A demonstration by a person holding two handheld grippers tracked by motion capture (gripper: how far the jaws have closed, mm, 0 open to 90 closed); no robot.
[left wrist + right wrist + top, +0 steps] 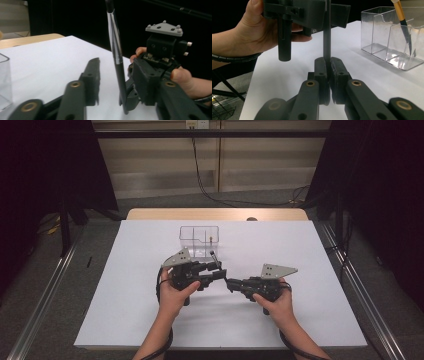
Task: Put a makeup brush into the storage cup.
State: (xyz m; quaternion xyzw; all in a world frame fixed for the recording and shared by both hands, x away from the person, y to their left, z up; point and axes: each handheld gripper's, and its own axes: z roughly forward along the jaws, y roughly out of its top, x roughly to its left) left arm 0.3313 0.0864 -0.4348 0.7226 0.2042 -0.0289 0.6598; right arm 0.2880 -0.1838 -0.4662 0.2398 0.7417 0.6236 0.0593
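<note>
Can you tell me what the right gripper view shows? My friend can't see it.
Two black tongs pinch a thin dark brush handle standing upright. A hand holds the other tongs above, and a clear box with another brush sits on the white table.

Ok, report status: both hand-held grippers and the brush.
Right hand-held gripper shut on brush, upright. Left hand-held gripper open around it. Clear organizer behind; nothing blocking.

High view overhead facing forward, gripper views close, sharing clear organizer (199, 239)
</note>
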